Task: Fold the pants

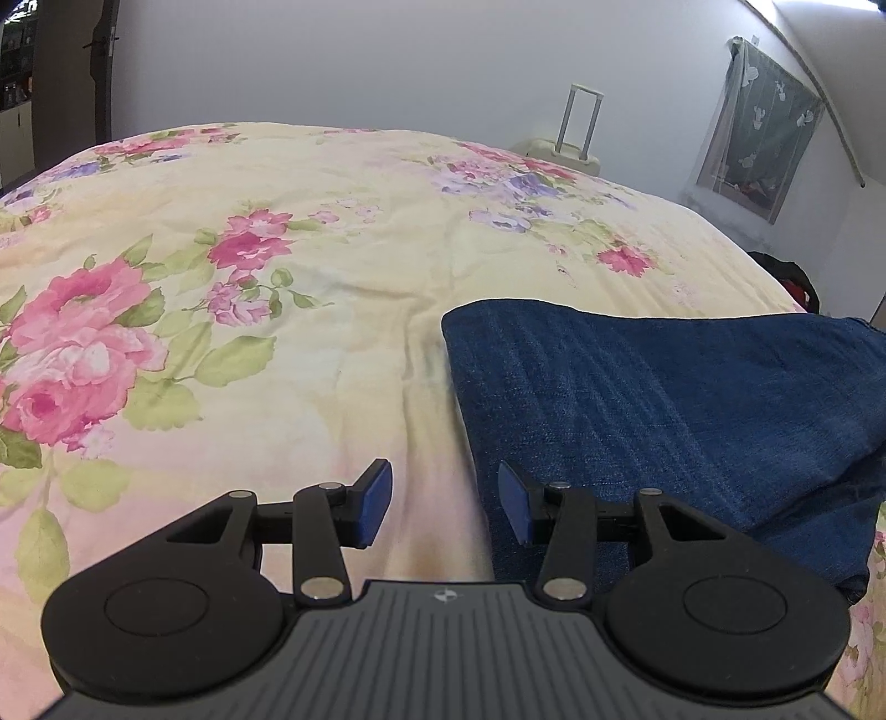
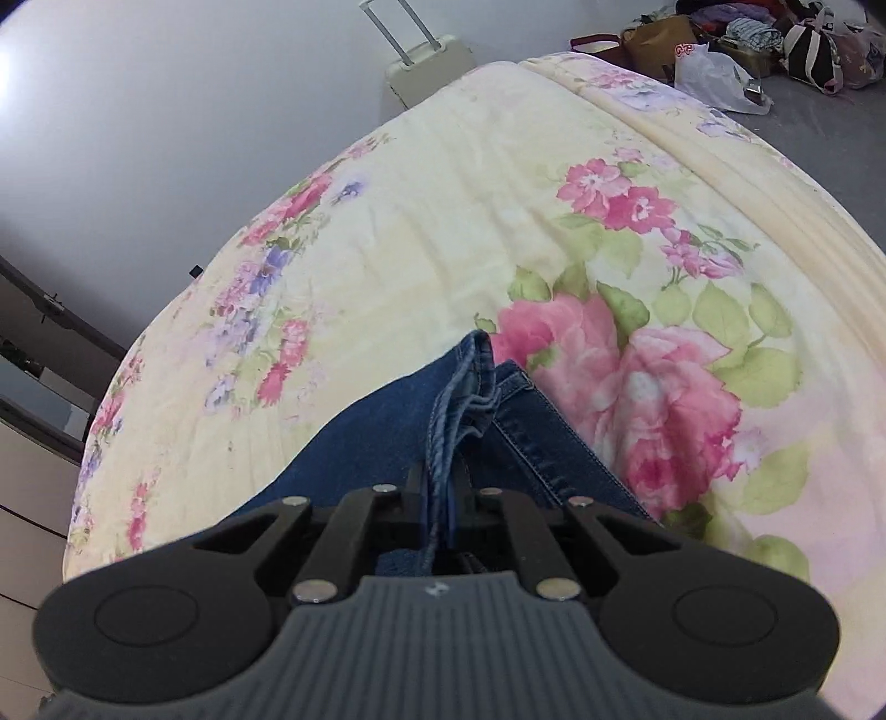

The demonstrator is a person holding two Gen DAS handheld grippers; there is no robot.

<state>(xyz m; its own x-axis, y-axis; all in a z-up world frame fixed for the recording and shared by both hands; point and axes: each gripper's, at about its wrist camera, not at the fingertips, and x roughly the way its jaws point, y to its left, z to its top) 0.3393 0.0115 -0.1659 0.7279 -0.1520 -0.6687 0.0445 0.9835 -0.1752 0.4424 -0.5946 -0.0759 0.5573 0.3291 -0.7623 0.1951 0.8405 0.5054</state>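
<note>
1. While the blue jeans [image 1: 664,399] lie folded on the floral bedspread [image 1: 277,277], we hold the left gripper [image 1: 446,504] just above the bed, its jaws spread wide with nothing between them.
2. We see its right blue pad [image 1: 512,501] over the near left edge of the denim, and its left pad [image 1: 376,498] over bare bedspread.
3. From the right wrist view, we have the right gripper [image 2: 443,498] pinching a bunched, stitched edge of the jeans [image 2: 387,437], jaws pressed together on the fabric.
4. The gathered denim rises in a ridge ahead of those jaws, ending beside a large pink rose printed on the bedspread [image 2: 470,221].
5. Beyond the far edge of the bed we see a cream suitcase [image 1: 565,152] with its handle raised, standing against the white wall [image 1: 387,61].
6. Bags and clothes [image 2: 775,39] sit piled on the floor off the bed's right side.
</note>
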